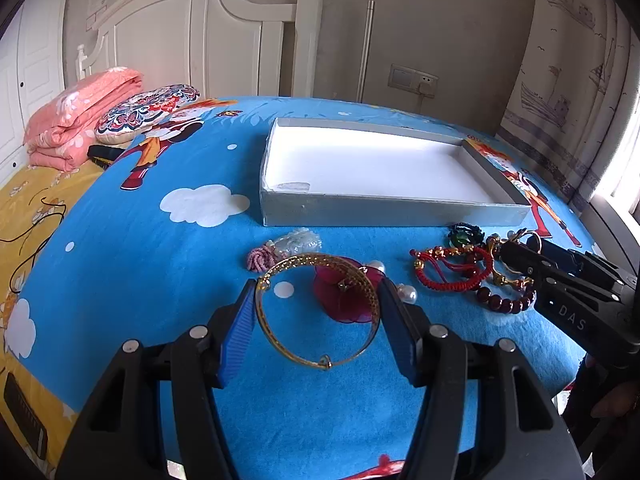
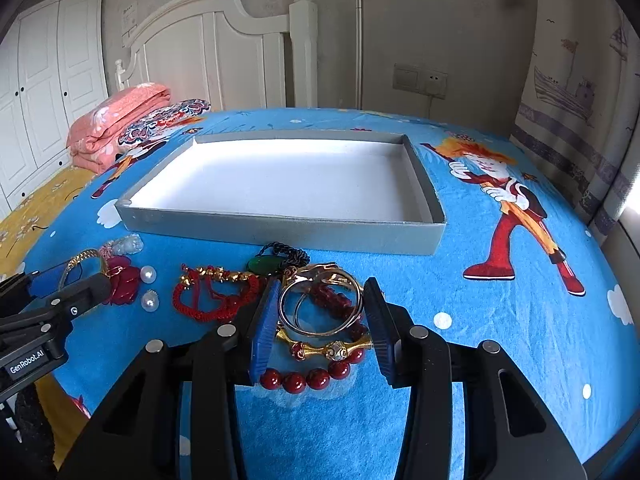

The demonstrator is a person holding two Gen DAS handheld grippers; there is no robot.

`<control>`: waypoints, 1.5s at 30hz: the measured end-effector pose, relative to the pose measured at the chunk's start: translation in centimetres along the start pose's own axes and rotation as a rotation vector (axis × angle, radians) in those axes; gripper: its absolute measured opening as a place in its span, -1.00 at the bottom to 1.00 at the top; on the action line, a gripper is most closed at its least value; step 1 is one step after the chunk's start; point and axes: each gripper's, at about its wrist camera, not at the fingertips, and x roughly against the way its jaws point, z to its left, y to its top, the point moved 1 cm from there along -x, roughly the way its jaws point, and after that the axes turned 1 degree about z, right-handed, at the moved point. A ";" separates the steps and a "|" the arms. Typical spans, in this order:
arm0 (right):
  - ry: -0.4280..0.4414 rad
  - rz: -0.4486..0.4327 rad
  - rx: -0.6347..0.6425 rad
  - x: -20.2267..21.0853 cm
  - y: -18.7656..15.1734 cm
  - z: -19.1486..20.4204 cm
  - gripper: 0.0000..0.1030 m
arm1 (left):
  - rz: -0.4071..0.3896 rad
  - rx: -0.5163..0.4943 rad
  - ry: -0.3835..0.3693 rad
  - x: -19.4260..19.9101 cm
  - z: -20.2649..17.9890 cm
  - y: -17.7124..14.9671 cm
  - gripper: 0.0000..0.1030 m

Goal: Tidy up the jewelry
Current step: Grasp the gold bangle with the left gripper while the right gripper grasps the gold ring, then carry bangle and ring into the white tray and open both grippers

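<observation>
My left gripper (image 1: 318,285) is shut on a gold bangle (image 1: 280,346), one blue pad against each side, just above the blue bedsheet. My right gripper (image 2: 322,282) is shut on a silver-and-gold bangle (image 2: 320,330) that sits over a dark red bead bracelet (image 2: 316,378). A red cord bracelet (image 2: 208,296), a green pendant (image 2: 264,264), two pearls (image 2: 148,274) and a magenta flower piece (image 1: 344,300) lie between the grippers. Behind them stands an empty grey box (image 1: 380,210) with a white floor. In the left wrist view, the right gripper (image 1: 520,256) enters from the right.
A pink braided cord with a clear bag (image 1: 276,250) lies near the box's left corner. A folded pink quilt (image 1: 80,116) and a patterned cushion (image 1: 148,110) sit at the far left by the white headboard. A curtain (image 1: 568,92) hangs at the right, past the bed's edge.
</observation>
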 end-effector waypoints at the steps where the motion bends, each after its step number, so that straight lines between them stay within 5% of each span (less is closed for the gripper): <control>1: 0.001 -0.009 0.005 0.3 0.1 0.1 -0.21 | 0.000 -0.001 0.001 0.0 0.0 0.0 0.13; 23: 0.022 -0.077 0.004 2.3 0.4 0.2 -0.22 | -0.024 -0.031 0.022 0.1 -2.5 0.7 0.13; 33: -0.005 -0.143 0.015 1.0 4.2 -0.1 -0.22 | -0.096 -0.051 0.049 -1.3 -3.3 5.5 0.13; 45: -0.007 -0.089 0.012 -5.4 9.4 -0.9 -0.22 | 0.021 -0.038 0.046 -9.0 -2.8 11.6 0.13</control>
